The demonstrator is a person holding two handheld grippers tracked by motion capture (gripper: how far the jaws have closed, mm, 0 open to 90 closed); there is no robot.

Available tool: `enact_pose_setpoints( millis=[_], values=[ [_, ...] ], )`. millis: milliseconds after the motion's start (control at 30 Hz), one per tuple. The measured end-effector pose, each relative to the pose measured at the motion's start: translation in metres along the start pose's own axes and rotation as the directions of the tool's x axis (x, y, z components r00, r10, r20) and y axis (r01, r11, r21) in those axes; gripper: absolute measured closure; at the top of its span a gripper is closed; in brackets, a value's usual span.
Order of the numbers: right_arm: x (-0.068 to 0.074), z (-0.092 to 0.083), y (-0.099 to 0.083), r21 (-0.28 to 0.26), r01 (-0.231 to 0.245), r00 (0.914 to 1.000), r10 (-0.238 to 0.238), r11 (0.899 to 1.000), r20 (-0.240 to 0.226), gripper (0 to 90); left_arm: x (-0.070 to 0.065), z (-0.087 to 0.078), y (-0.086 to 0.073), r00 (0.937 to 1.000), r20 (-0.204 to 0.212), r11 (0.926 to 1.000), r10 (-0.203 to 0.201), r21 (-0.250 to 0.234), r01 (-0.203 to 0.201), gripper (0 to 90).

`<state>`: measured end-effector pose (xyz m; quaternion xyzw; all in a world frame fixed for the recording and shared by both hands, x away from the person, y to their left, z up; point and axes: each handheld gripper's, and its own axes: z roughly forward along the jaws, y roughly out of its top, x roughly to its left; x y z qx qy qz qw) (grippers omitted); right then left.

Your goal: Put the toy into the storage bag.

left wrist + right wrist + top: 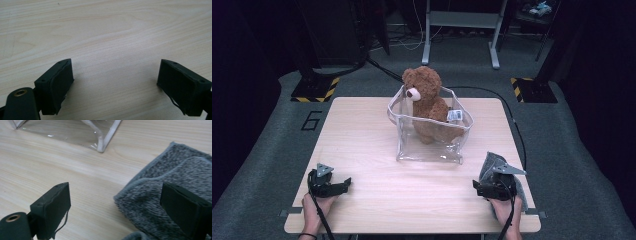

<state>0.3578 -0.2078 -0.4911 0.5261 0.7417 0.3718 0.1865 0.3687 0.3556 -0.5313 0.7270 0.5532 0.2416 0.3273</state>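
Your right gripper (115, 207) sat open, nearer the clear bag (430, 145) than your open left gripper (115, 82), perhaps touching the grey cloth (165, 195).

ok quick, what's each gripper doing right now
left gripper: open, nothing between the fingers, over bare table.
right gripper: open, holding nothing, one finger over the grey cloth.

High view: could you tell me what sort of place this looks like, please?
Probably a lab or recording studio: a numbered wooden table on grey carpet, hazard-striped stand bases, and floor cables in a dark room.
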Motion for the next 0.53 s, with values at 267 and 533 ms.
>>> enact_pose_setpoints(
  millis=[267, 533],
  values=[
    [0.014, 0.013, -0.002, 0.02, 0.017, 0.9994, -0.016, 1.0, -0.029, 7.5, 0.0, 0.001, 0.0, 1.0, 0.002, 1.0, -0.002, -0.005, 0.002, 12.0],
    [0.022, 0.019, -0.001, 0.026, 0.04, 0.9982, -0.039, 0.999, -0.045, 6.6, 0.0, 0.001, 0.0, 1.0, 0.002, 1.0, -0.002, -0.005, 0.002, 12.0]
  ],
)
